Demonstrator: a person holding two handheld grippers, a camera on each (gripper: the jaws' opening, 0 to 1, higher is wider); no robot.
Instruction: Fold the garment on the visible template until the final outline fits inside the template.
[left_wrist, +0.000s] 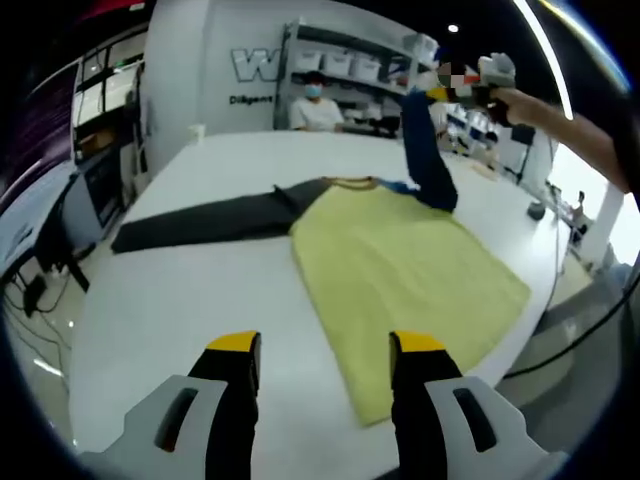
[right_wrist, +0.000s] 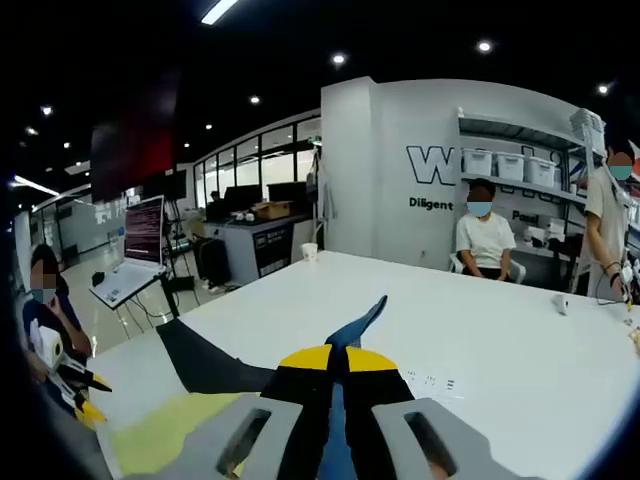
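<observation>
Left gripper (left_wrist: 325, 345): nearest the lens in the left gripper view, its two black, yellow-tipped fingers stood well apart and held nothing, hovering over the near edge of the white desk (left_wrist: 180, 290).
Garment (left_wrist: 400, 265): a long-sleeved shirt with a yellow-green body and dark sleeves lay spread on the desk, hem toward the camera and collar away from it.
Left-hand sleeve (left_wrist: 210, 220): dark grey, stretched flat across the desk to the left of the body, not yet folded in.
Blue sleeve (left_wrist: 428, 150): lifted off the desk beside the collar, hanging from the right gripper (left_wrist: 490, 80) raised at upper right.
Right gripper, own view (right_wrist: 340, 365): fingers pressed together on the blue sleeve (right_wrist: 355, 325), which ran out between the tips toward the desk (right_wrist: 500, 340).
Template: no outline could be made out on the desk in either view.
Bystanders: a seated person in a white shirt (right_wrist: 485, 240) at the far side, another person (right_wrist: 605, 225) standing at the right.
Step in hand: judged to be the first sleeve fold, with the blue sleeve raised and ready to be laid across the yellow body.
Next move: probably carrying that sleeve over the chest and releasing it flat, while the free left gripper went for the grey sleeve.
</observation>
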